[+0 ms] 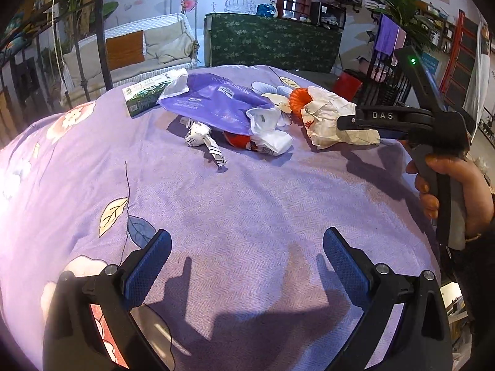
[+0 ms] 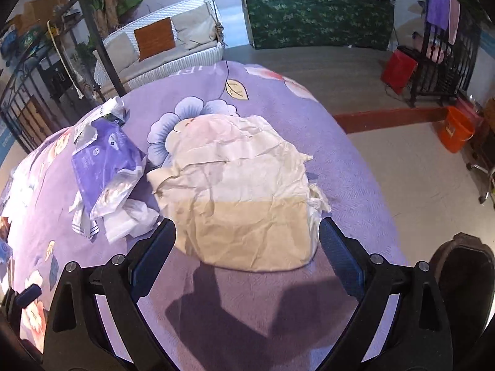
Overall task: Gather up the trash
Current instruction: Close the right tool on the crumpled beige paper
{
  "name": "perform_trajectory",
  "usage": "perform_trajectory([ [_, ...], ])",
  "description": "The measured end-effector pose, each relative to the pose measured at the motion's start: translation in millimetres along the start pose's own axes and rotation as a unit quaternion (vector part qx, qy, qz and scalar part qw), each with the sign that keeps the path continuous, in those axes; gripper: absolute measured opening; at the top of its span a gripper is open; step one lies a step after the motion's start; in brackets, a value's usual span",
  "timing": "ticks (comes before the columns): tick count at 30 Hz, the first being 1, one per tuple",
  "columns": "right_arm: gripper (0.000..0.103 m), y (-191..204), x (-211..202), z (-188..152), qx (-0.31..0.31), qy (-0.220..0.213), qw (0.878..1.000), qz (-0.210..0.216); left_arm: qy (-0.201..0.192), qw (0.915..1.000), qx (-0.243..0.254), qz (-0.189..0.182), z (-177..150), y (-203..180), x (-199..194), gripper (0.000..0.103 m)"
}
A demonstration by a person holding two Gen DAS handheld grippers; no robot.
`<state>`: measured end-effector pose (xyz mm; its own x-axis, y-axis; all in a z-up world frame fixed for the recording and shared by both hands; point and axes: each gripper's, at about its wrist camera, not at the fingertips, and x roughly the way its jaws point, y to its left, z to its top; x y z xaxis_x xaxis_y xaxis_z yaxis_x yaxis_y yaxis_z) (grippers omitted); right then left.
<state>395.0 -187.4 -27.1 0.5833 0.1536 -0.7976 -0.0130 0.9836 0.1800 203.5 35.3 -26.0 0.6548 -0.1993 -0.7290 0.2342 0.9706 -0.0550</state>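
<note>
A crumpled white and tan paper bag (image 2: 241, 179) lies on the purple floral cloth (image 2: 247, 303). My right gripper (image 2: 247, 225) is open, and its fingers straddle the bag's near end. In the left wrist view the right gripper (image 1: 346, 122) reaches the paper bag (image 1: 324, 117) from the right, held by a hand (image 1: 454, 185). A purple plastic package (image 1: 213, 99), a crumpled white wrapper (image 1: 201, 137), white plastic (image 1: 269, 130), a green box (image 1: 142, 95) and an orange ribbed object (image 1: 298, 100) lie to its left. My left gripper (image 1: 247, 238) hangs open over bare cloth, nothing in it.
The table drops off to the floor on the right. On the floor stand an orange bucket (image 2: 458, 130) and a red bag (image 2: 399, 69). A dark round object (image 2: 464, 266) sits at the lower right. A swing sofa (image 1: 139, 49) and a green-covered counter (image 1: 272, 43) stand behind.
</note>
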Motion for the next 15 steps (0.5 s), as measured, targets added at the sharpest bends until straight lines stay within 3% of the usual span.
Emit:
perform_trajectory([
  [2,0.092,-5,7,-1,0.012,0.01,1.0,0.007,0.001,1.0,0.002,0.0,1,1,3,0.096],
  [7,0.066,-2,12,-6,-0.004,0.01,1.0,-0.007,0.007,0.9999,0.0,-0.009,4,2,10,0.096],
  [8,0.055,-1,12,-7,-0.006,0.009,1.0,-0.009,0.009,0.9999,0.0,-0.011,5,2,11,0.096],
  [9,0.024,-1,10,-8,-0.01,0.006,1.0,-0.011,0.009,0.9999,0.002,-0.011,6,1,12,0.096],
  [15,0.019,-7,-3,-16,0.001,-0.008,1.0,0.011,-0.002,0.9997,0.023,-0.012,14,-7,14,0.096],
])
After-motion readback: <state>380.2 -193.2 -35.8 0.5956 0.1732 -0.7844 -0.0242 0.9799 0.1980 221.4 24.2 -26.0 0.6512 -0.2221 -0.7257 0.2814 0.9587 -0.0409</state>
